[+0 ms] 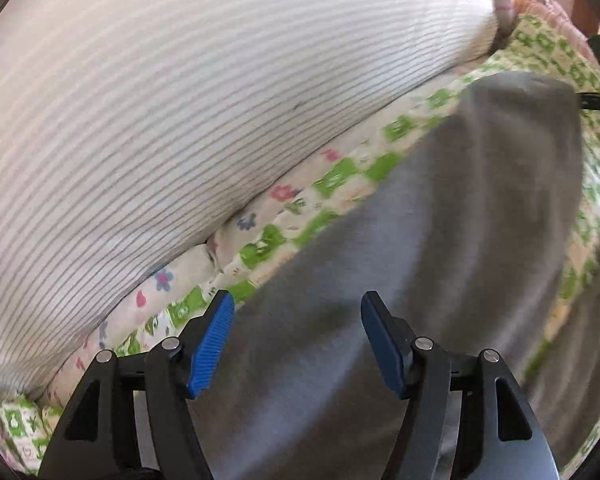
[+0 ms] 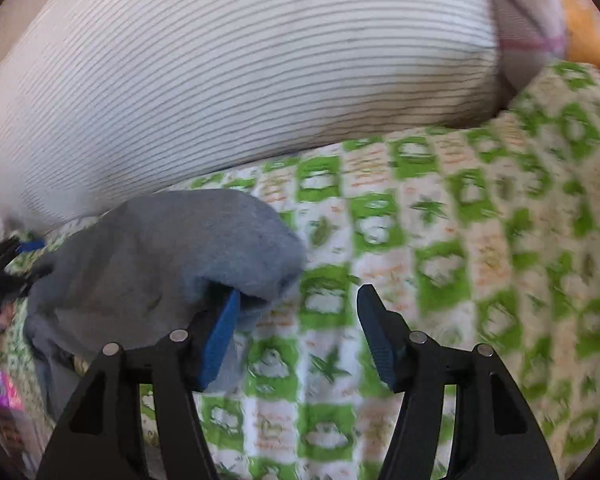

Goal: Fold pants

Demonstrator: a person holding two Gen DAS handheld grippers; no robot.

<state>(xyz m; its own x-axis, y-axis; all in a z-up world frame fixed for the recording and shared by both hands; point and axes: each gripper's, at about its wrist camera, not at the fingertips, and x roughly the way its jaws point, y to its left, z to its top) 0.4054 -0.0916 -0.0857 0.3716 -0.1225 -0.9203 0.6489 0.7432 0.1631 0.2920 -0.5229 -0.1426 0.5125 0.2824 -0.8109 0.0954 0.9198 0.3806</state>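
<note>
Pants let go after a fold, on the bedsheet by the pillow.

Left gripper (image 1: 298, 340) wide, empty, above grey pants (image 1: 440, 240); right gripper (image 2: 298, 334) wide, cloth draped on one finger. Best pulled clear gently, or the fold drags.

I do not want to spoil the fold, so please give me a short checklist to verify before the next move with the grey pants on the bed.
1. Left gripper free of cloth: ok. Its jaws stand apart above the grey pants, and nothing is pinched.
2. Right gripper free of cloth: not ok. Its jaws are open, but the cloth drapes over the tip of the left blue finger.
3. Pants lie flat: not ok. In the right wrist view the fabric bulges up in a hump.
4. Pants clear of the striped pillow: ok. A band of the green checked bedsheet shows between them.
5. Edges aligned: cannot tell, the pictures are blurred.
</note>
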